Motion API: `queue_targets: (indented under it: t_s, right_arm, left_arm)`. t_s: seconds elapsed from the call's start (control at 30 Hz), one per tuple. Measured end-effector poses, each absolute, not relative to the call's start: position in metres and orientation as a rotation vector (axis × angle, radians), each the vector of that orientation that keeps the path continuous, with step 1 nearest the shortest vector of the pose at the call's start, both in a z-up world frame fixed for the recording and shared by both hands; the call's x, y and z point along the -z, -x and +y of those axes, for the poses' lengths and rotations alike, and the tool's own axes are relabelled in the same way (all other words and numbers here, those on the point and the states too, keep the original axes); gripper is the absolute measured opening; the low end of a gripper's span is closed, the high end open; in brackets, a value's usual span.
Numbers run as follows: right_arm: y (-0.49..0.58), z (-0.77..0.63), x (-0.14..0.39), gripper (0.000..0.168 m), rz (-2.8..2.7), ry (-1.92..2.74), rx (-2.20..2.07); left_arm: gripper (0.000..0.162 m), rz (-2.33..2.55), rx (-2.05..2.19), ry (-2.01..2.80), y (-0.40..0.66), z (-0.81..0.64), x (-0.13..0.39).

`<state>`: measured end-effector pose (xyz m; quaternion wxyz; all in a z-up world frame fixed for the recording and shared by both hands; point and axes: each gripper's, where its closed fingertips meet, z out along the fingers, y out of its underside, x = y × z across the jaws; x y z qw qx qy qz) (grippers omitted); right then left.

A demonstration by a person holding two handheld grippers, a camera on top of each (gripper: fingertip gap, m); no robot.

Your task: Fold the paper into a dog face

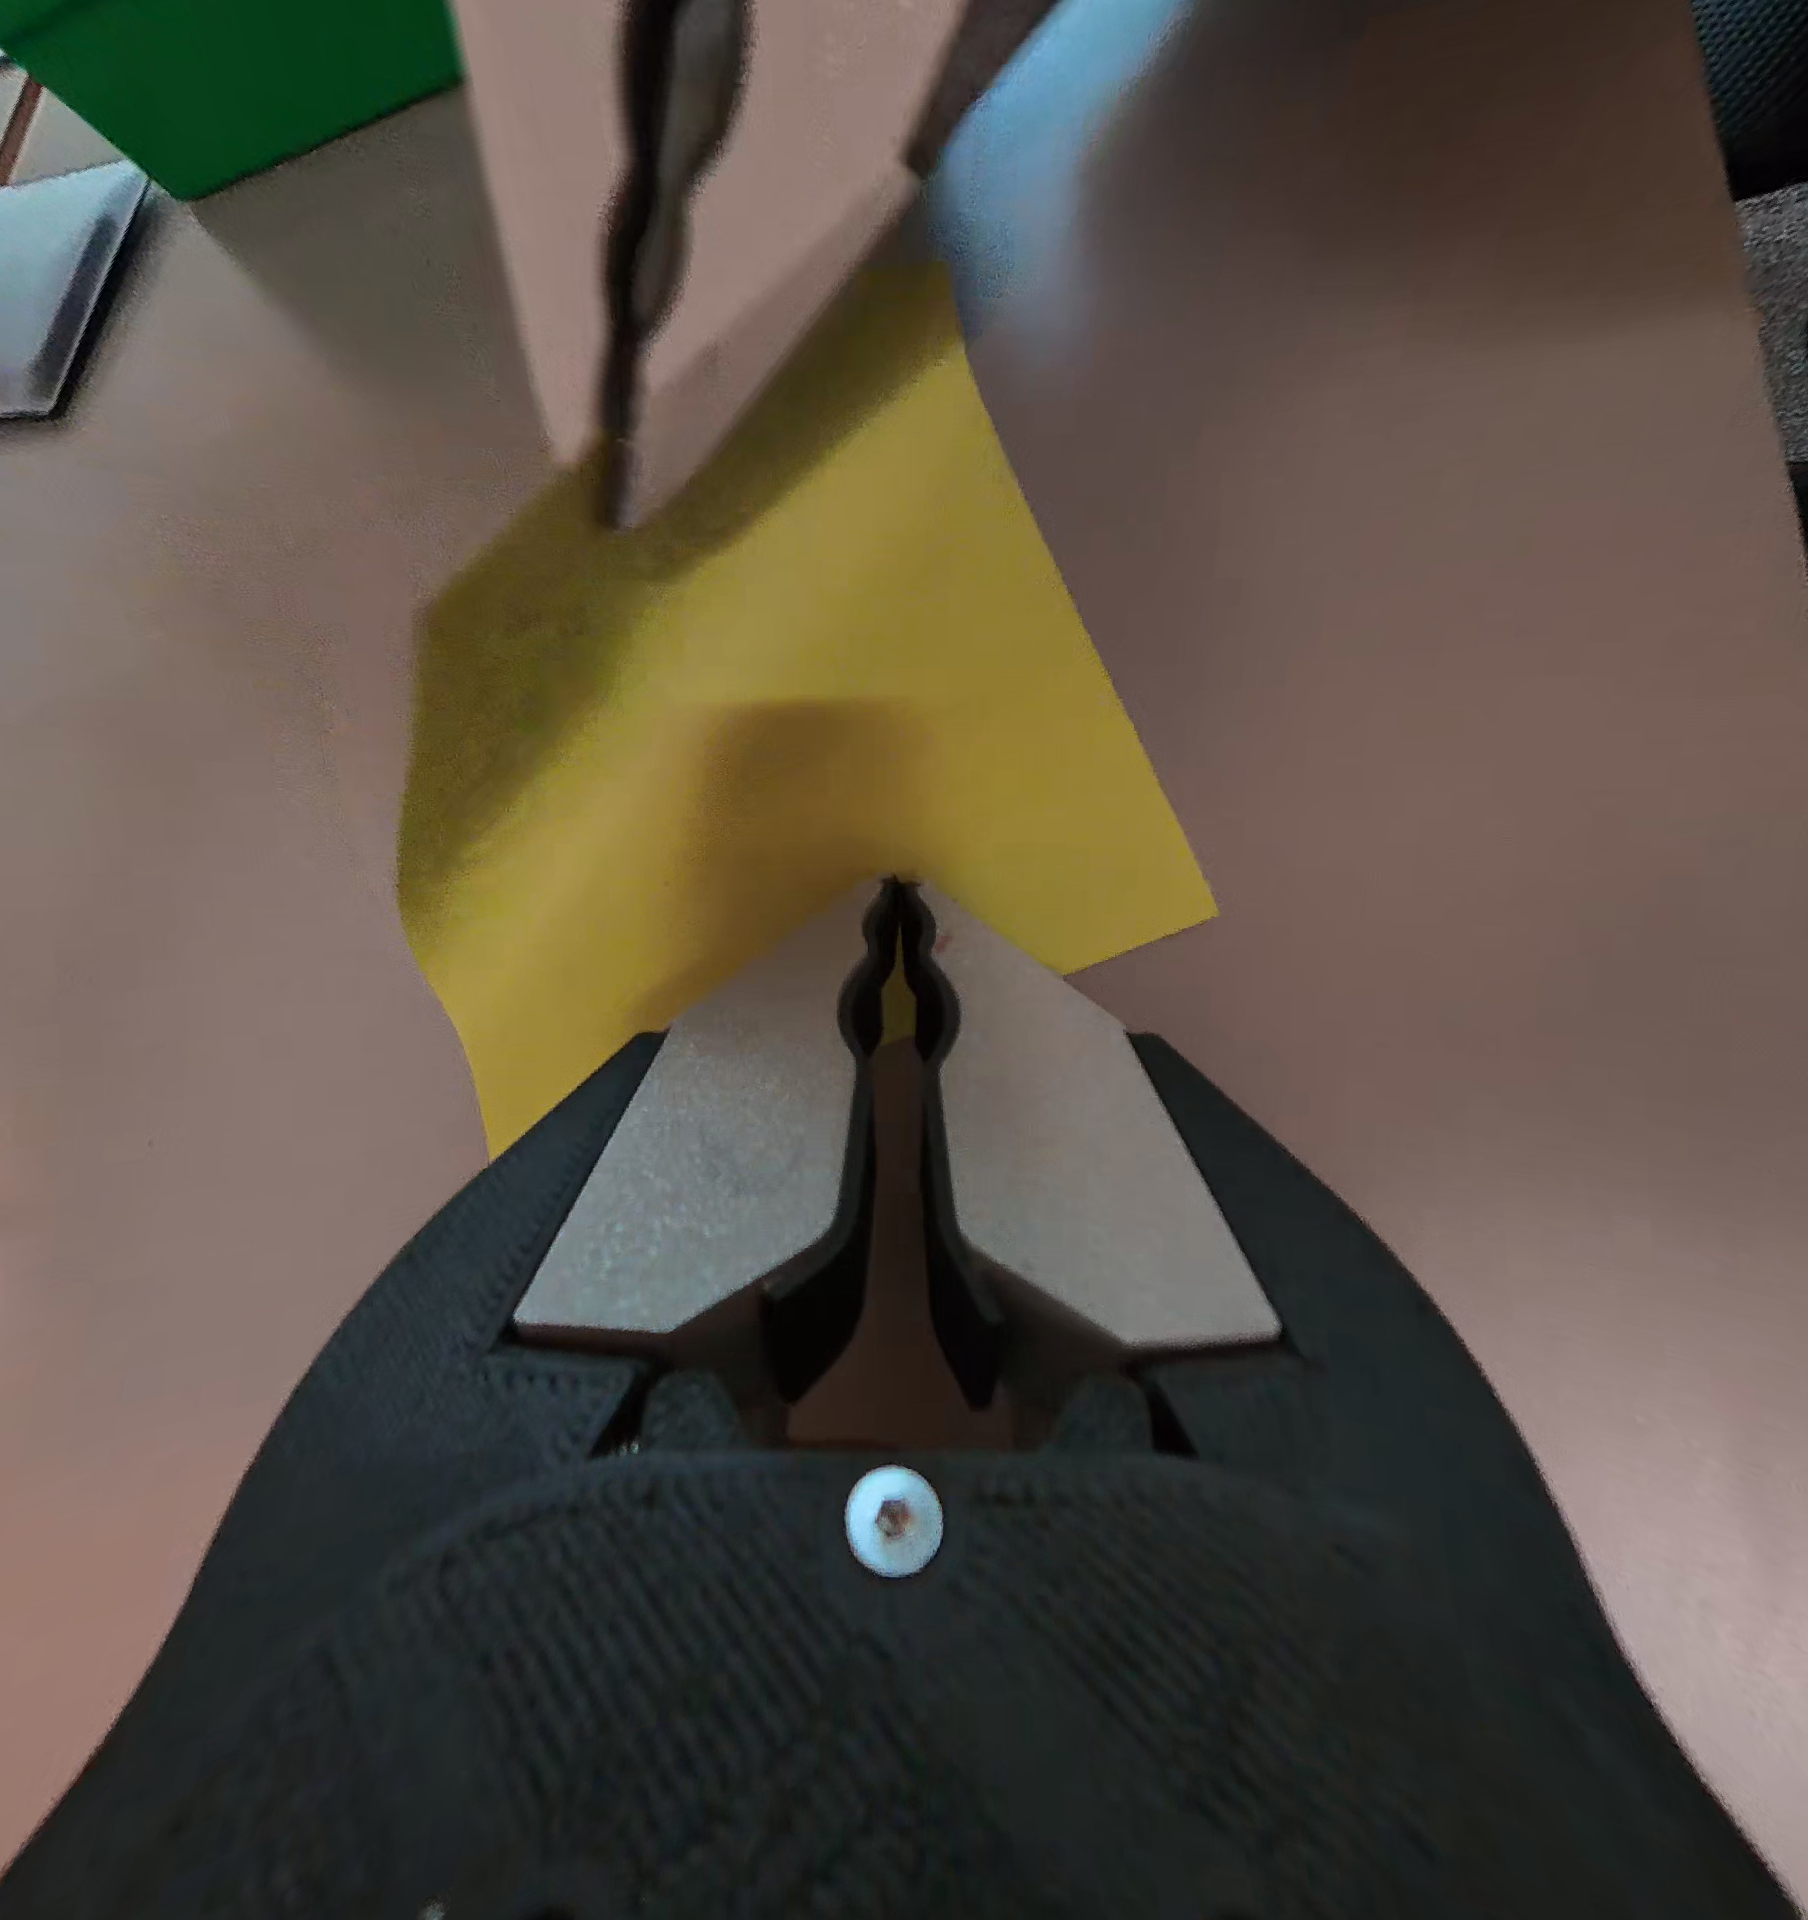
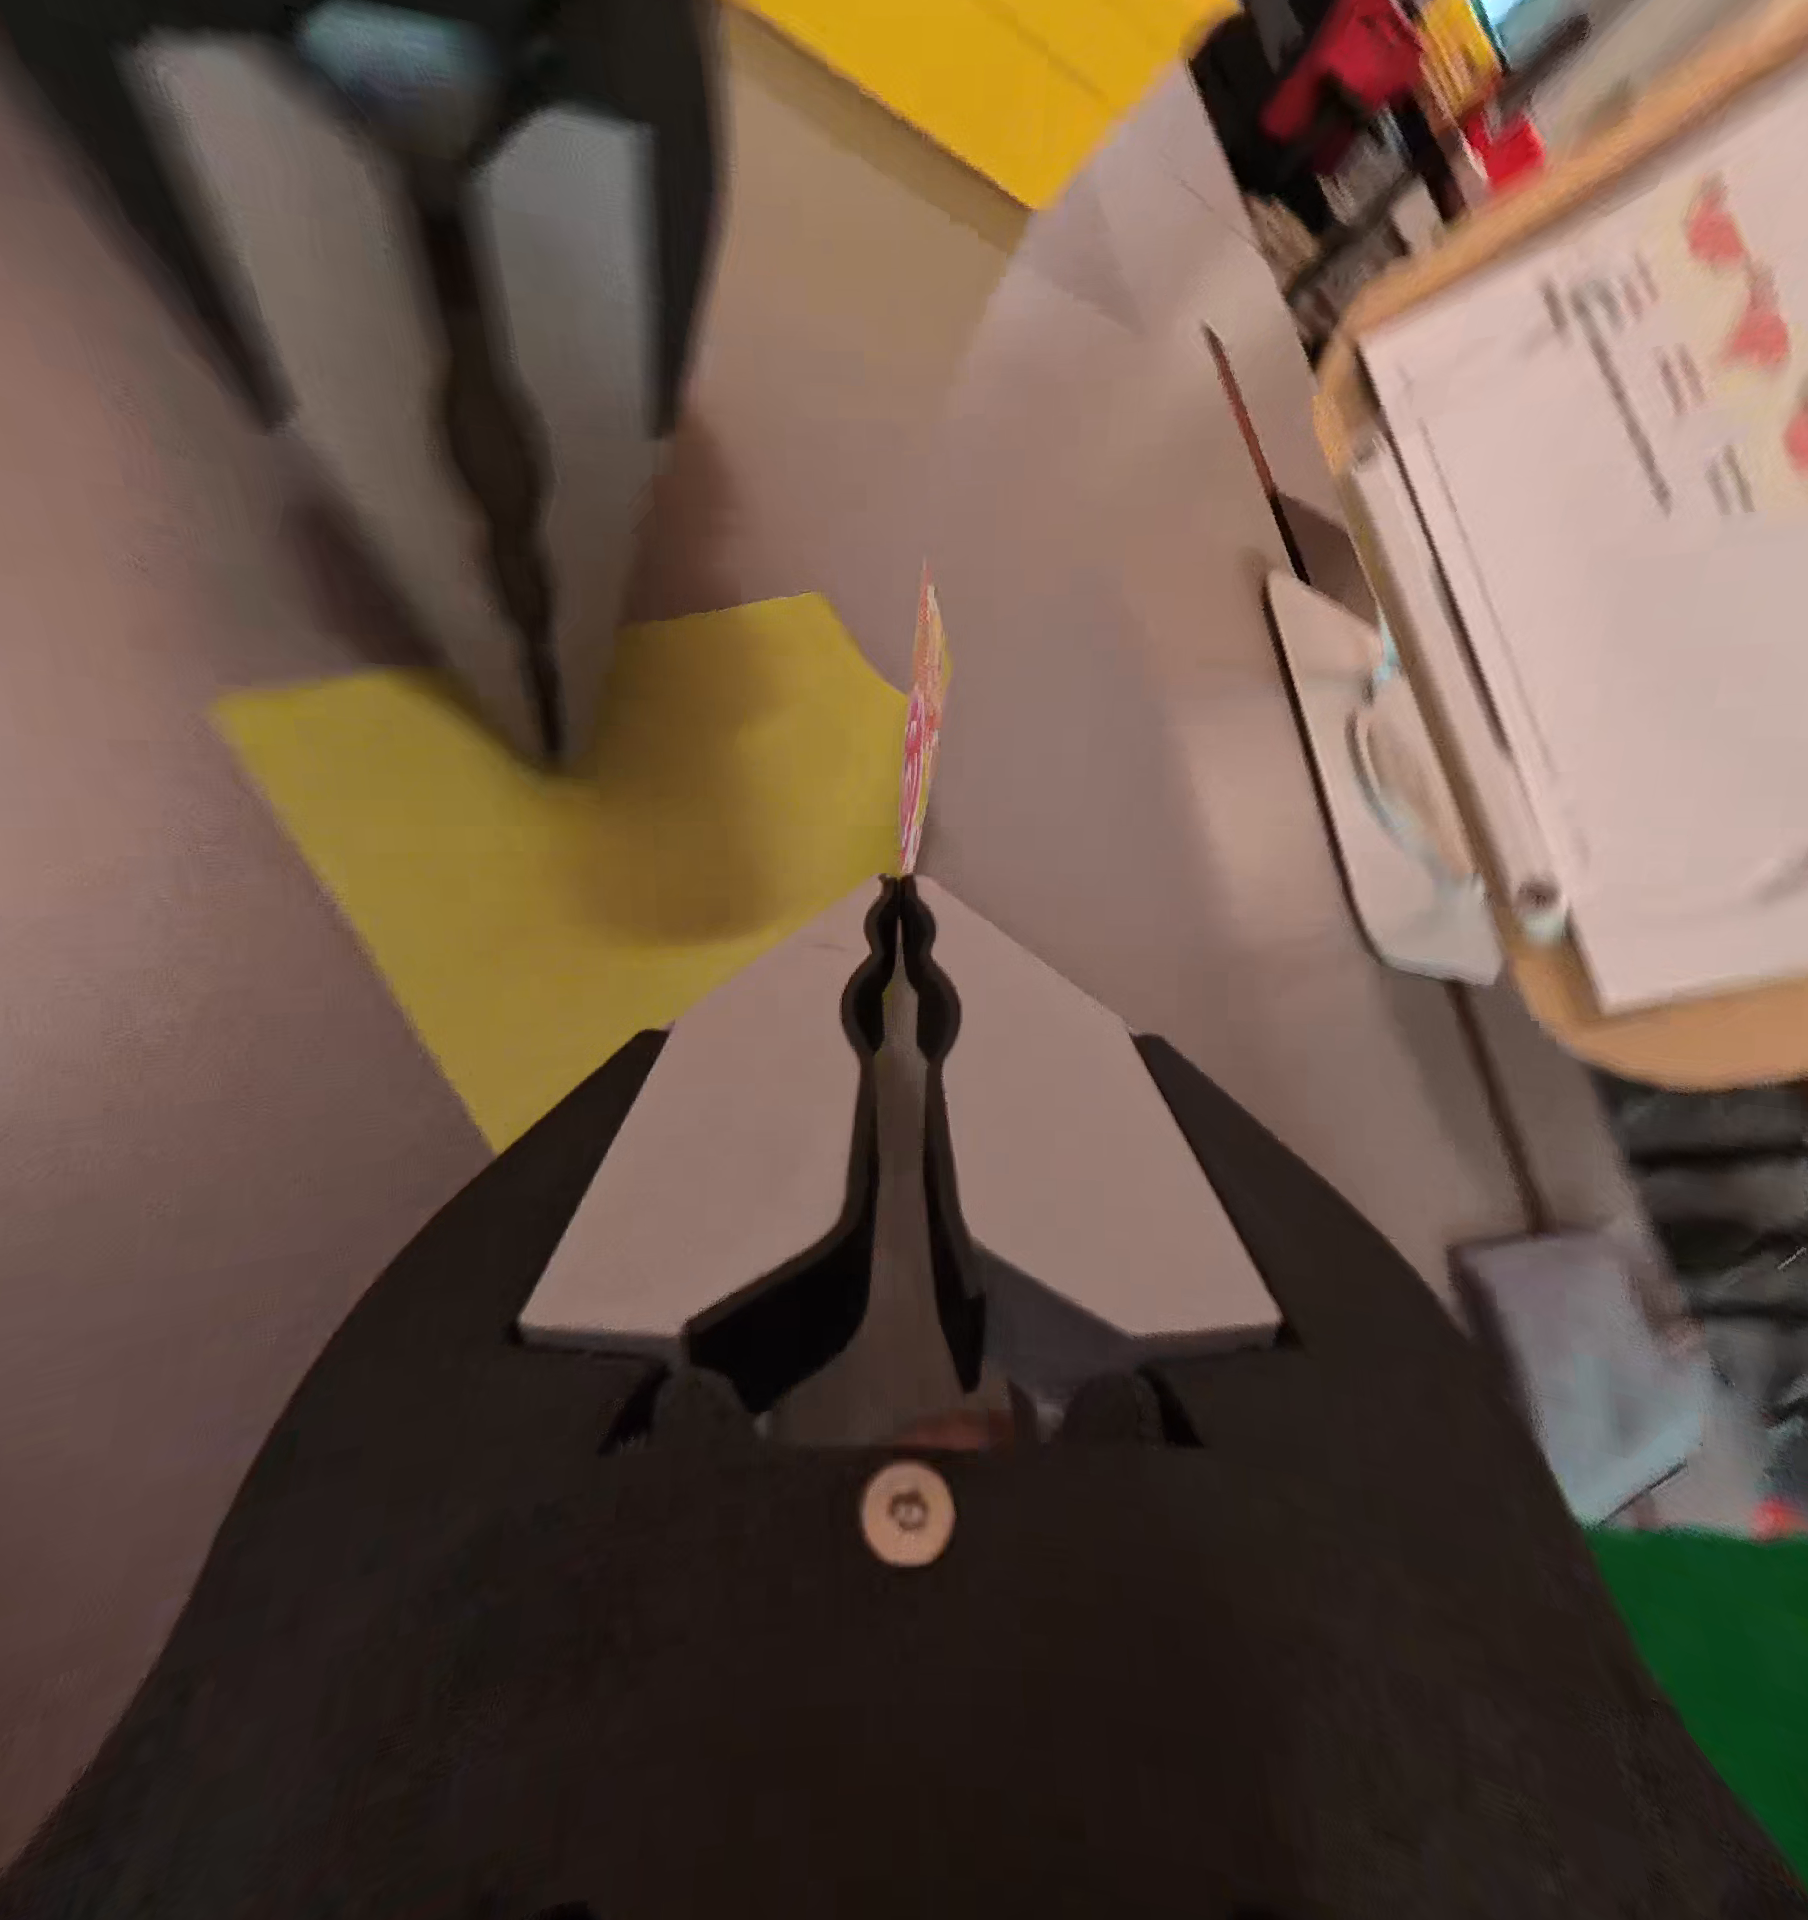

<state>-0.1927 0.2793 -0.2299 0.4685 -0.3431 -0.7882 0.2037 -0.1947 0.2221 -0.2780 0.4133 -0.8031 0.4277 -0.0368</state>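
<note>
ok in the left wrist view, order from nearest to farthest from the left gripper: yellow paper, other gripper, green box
1. yellow paper, pinched at the left gripper tips
2. right gripper, tips on the paper's far part
3. green box, far top left corner

The right gripper (image 2: pixel 901 883) is seen with its fingertips pressed together on a corner of the yellow paper (image 2: pixel 526 862), which is lifted there so that its patterned pink underside is turned up. The rest of the sheet is spread on the pale table (image 2: pixel 100 883). Farther left, the left gripper (image 2: pixel 547 743) is set tip-down on the paper, blurred. At the right, a wooden board (image 2: pixel 1565 997) bearing printed sheets is seen.
</note>
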Motion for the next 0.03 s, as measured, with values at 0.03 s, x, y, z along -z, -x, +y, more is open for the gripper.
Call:
queue_targets:
  t_s: [0.03]
  right_arm:
    - [0.1896,0.2727,0.2340,0.000,-1.967,0.757,-0.469]
  left_arm:
    - [0.000,1.078,0.090,2.017,0.1964,0.2213,0.2779]
